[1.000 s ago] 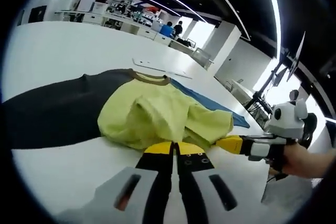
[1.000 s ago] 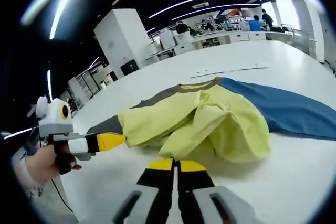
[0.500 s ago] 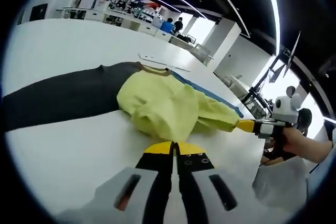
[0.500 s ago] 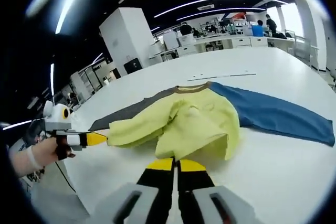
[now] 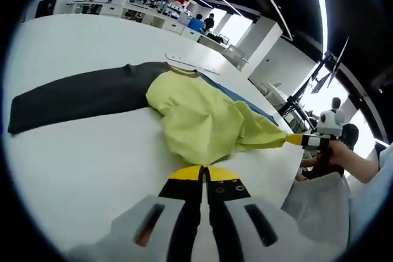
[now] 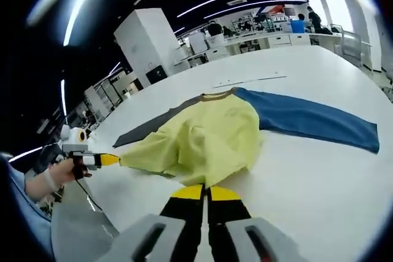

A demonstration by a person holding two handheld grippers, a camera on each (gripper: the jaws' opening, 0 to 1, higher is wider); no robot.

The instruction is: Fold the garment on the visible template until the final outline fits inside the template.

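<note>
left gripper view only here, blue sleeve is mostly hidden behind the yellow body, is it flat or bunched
observer: in the right gripper view the blue sleeve lies flat and straight on the white table, reaching out sideways from the yellow body.
operator: and my left claw, has it actually got cloth
observer: yes, the right gripper view shows the left claw shut on a corner of the yellow body, which stretches to a point at it.
</note>
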